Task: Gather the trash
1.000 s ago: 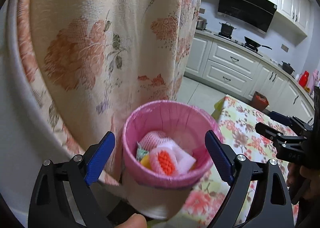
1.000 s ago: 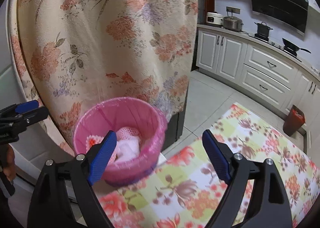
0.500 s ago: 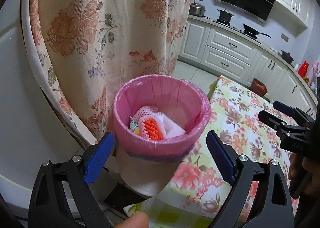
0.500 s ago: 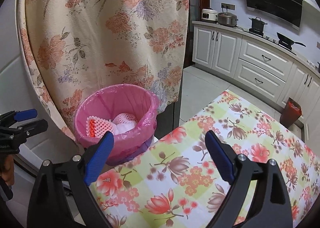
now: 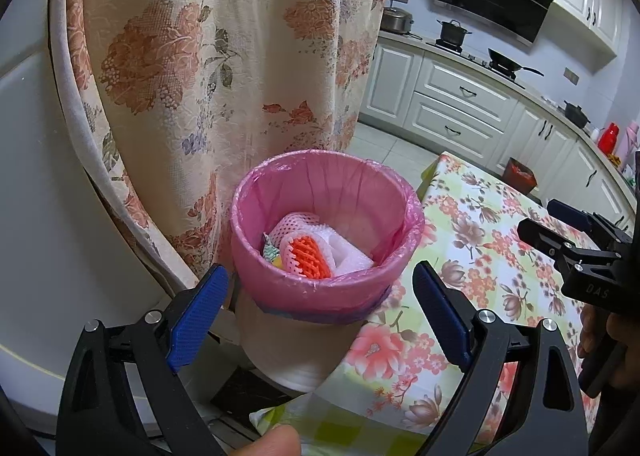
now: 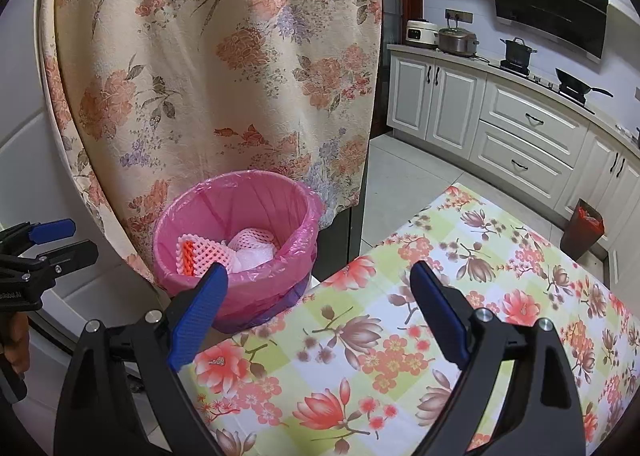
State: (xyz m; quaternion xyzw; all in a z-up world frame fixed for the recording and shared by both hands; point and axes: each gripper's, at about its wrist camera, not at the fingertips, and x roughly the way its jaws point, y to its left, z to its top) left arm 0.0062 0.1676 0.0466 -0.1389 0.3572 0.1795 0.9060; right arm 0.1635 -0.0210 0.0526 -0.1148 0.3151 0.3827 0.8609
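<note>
A bin with a pink liner (image 5: pixel 326 288) stands beside the table corner; it also shows in the right wrist view (image 6: pixel 260 284). Inside lie pink, orange and white foam fruit nets (image 5: pixel 308 252), also seen in the right wrist view (image 6: pixel 224 252). My left gripper (image 5: pixel 320 312) is open and empty, above and in front of the bin. My right gripper (image 6: pixel 318 306) is open and empty over the table corner, right of the bin. Each gripper shows in the other's view, the right one (image 5: pixel 576 240) and the left one (image 6: pixel 44 248).
A table with a floral cloth (image 6: pixel 440 316) fills the lower right; it also shows in the left wrist view (image 5: pixel 480 256). A flowered curtain (image 6: pixel 220 67) hangs behind the bin. White kitchen cabinets (image 6: pixel 520 135) and a small red floor bin (image 6: pixel 584 228) stand at the back.
Both grippers have pulled back and up from the bin, so it looks smaller and lower. More of the table cloth has come into view. Both stay open and empty.
</note>
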